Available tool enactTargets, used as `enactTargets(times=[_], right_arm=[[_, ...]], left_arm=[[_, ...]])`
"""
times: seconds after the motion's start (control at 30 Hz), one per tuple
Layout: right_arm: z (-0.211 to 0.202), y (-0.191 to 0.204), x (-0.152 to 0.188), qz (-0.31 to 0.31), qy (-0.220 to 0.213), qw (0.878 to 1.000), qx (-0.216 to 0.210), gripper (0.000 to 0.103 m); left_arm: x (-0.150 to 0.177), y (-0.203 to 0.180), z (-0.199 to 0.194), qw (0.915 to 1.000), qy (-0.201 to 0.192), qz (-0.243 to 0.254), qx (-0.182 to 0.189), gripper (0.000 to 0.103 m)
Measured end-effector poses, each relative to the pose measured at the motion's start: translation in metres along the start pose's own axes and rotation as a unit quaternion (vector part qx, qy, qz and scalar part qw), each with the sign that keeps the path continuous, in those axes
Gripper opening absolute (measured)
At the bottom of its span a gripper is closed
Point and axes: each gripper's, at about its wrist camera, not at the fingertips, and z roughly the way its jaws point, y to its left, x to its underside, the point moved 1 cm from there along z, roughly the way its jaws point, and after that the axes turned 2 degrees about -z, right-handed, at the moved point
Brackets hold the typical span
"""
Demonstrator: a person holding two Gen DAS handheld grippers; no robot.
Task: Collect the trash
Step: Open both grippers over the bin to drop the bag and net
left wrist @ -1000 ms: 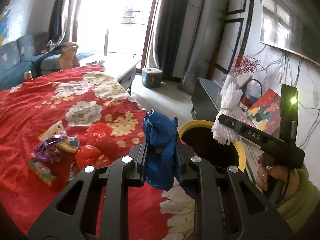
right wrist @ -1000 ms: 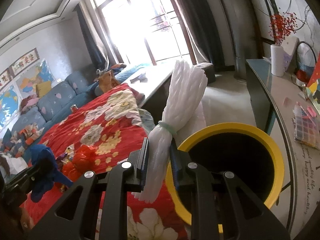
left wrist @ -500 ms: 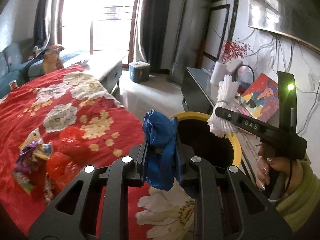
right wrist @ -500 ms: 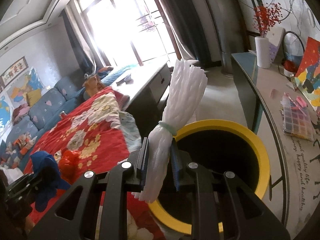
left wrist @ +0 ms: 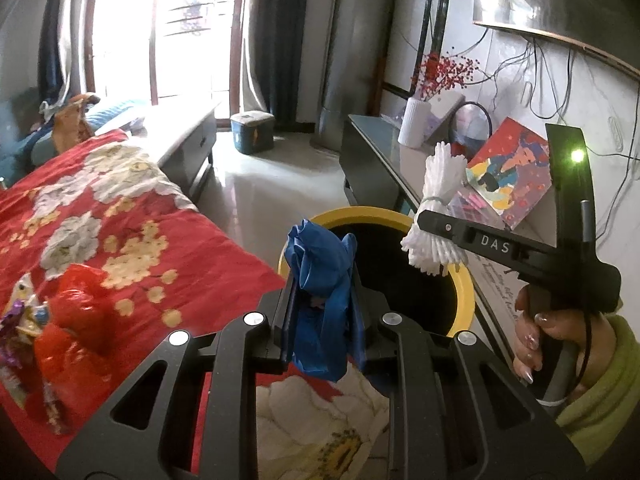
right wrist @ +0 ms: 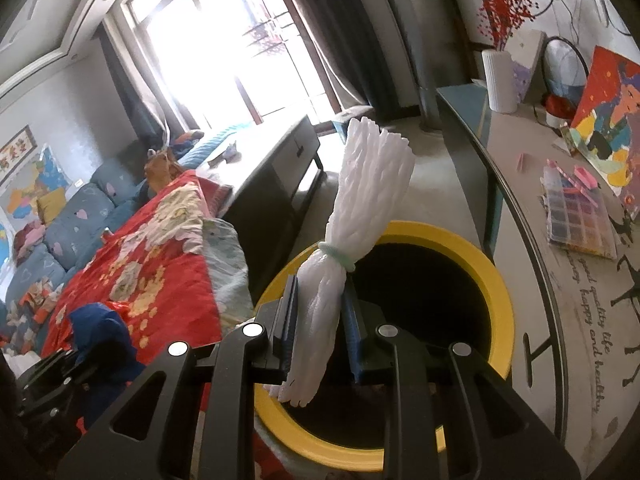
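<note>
Beside red bedspread [left wrist: 120, 216], yellow-rimmed bin [right wrist: 500, 280] shows only dark interior.

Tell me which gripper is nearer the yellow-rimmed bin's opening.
Right. The right gripper holds its white bundle over the bin; the left gripper sits beside the rim.

Your red floral cloth [left wrist: 132, 216] covers the surface. On it at nine o'clock lie red bags [left wrist: 76, 332] and wrappers [left wrist: 16, 320]. The bin [left wrist: 464, 300] stands at its three o'clock edge.
</note>
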Motion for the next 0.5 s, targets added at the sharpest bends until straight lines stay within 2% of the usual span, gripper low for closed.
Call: enactTargets(times=[0.3, 0.5], right_arm=[[0.01, -0.018, 0.005, 0.017, 0.017, 1.0, 0.009, 0.022], [0.012, -0.03, 0.005, 0.034, 0.022, 0.999, 0.011, 0.028]], left_arm=[[-0.004, -0.006, 0.033, 0.9995, 0.025, -0.006, 0.021, 0.016], [-0.006, -0.012, 0.053, 0.9987, 0.041, 0.0, 0.03, 0.018]])
